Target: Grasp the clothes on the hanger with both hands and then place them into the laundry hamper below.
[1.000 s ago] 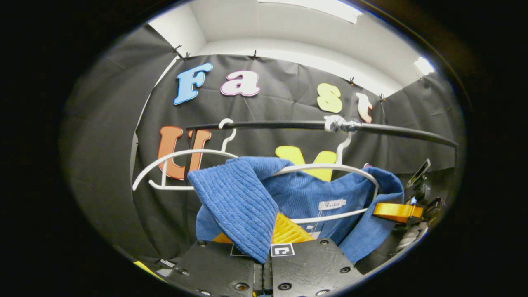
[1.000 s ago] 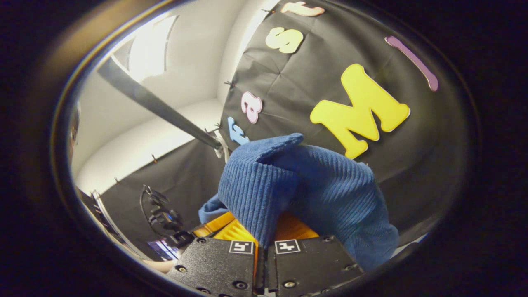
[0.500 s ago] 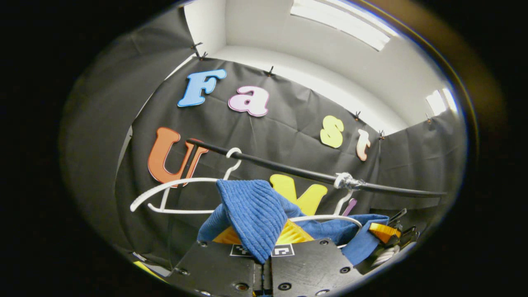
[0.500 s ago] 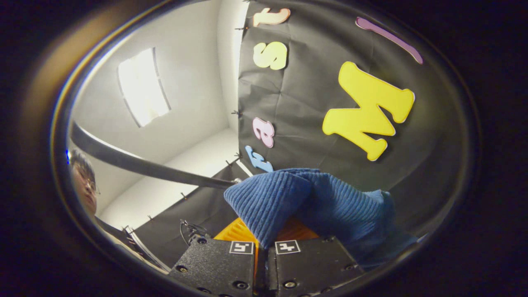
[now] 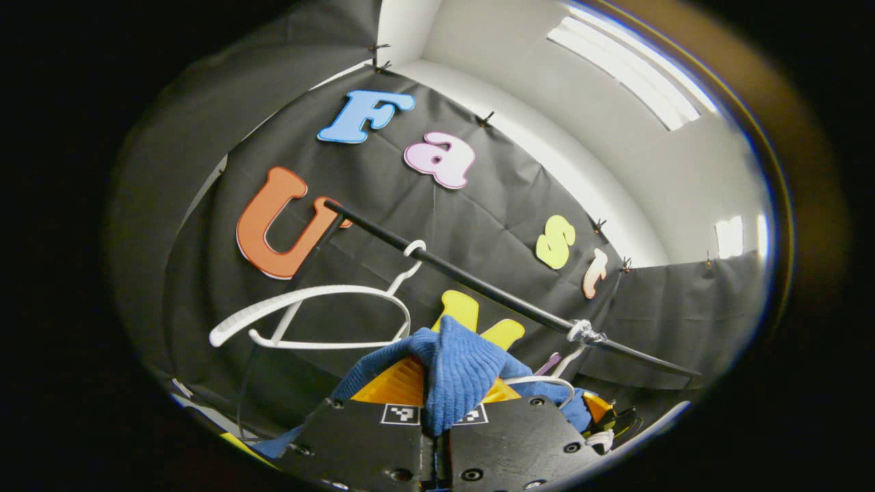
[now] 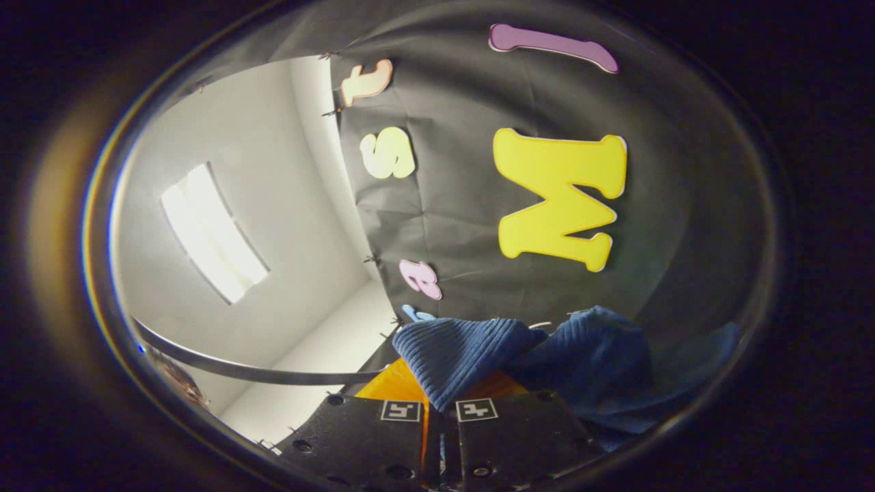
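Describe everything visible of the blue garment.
The blue garment looks like ribbed corduroy cloth. In the left gripper view a bunched fold stands between the left hand-held gripper fingers, below the white hanger. In the right gripper view another fold is pinched by the right hand-held gripper, the rest trailing away crumpled.

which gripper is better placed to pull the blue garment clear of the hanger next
Probably the left gripper: its view shows its fingers shut on the blue garment right beside the white hanger that the cloth drapes. The right gripper also grips cloth, with no hanger seen nearby.
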`<state>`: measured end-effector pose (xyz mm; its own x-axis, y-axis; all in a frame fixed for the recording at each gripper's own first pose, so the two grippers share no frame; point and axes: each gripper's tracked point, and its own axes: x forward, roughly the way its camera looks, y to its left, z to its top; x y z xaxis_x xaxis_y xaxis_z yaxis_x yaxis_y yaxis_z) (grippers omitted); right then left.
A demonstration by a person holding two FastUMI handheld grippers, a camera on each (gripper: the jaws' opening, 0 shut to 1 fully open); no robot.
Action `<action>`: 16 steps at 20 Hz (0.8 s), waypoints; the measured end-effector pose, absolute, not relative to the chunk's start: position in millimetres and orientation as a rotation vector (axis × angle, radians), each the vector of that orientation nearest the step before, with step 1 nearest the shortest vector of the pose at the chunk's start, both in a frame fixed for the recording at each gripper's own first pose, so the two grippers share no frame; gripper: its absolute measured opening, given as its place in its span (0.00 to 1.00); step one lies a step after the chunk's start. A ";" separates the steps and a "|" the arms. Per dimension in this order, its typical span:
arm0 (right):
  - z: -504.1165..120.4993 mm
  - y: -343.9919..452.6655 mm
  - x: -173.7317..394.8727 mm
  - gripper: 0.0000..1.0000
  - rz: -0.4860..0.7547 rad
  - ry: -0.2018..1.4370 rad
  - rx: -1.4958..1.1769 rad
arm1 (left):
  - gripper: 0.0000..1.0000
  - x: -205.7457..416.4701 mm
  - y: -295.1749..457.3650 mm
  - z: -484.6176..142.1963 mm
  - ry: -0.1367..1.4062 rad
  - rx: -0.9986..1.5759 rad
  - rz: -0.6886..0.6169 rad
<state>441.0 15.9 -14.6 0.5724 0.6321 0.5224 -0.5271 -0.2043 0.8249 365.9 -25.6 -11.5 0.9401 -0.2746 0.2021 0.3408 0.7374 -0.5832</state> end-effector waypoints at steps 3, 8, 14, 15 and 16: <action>-25.1 13.9 439.8 0.05 1.046 0.114 1.430 | 0.05 364.6 -25.6 -30.2 -0.076 -0.670 -0.343; -29.9 2.3 451.2 0.06 1.026 0.126 1.501 | 0.05 375.7 -25.7 -42.7 -0.027 -0.814 -0.422; -36.3 -5.0 463.8 0.05 1.060 0.181 1.571 | 0.05 390.5 -27.4 -54.1 0.043 -0.991 -0.532; -37.5 -6.3 462.9 0.05 1.064 0.193 1.588 | 0.05 389.0 -27.2 -54.1 0.037 -1.019 -0.539; -40.0 -8.4 464.3 0.06 1.062 0.196 1.610 | 0.05 389.9 -29.1 -54.8 0.032 -1.038 -0.547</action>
<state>464.3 -8.4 -40.0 0.5782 0.6252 0.5242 -0.3973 -0.3454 0.8502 389.9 -29.1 -54.8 0.8665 -0.4442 0.2277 0.4150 0.3875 -0.8232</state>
